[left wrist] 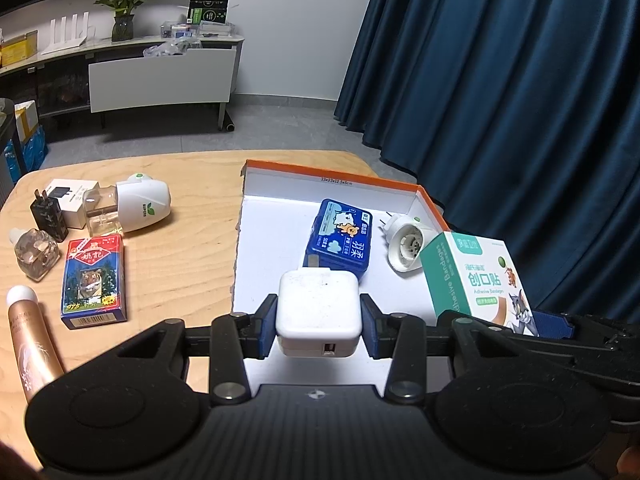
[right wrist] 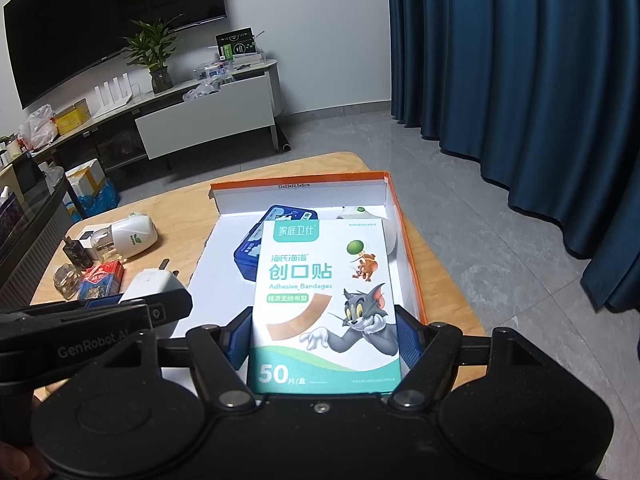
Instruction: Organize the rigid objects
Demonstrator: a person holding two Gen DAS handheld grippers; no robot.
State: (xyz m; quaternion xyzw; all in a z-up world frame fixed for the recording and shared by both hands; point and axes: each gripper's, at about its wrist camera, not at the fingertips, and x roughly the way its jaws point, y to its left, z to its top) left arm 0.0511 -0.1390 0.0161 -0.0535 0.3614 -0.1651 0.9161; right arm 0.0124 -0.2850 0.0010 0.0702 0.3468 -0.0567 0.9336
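left gripper [left wrist: 318,322]: angled down over the box's near edge, pads clamped on the white charger [left wrist: 317,312].
right gripper [right wrist: 322,334]: same downward tilt, jaws wide, pads gripping the bandage box [right wrist: 324,304].
orange-rimmed box [left wrist: 332,172]: holds blue tissue pack [left wrist: 340,238], white plug-in unit [left wrist: 404,246]; white floor bare near front.
table [left wrist: 188,248]: left side crowded, card deck [left wrist: 94,280].

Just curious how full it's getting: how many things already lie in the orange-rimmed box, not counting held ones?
2: a blue pack mid-box and a white plug-in device to its right. The held bandage box may hide more.
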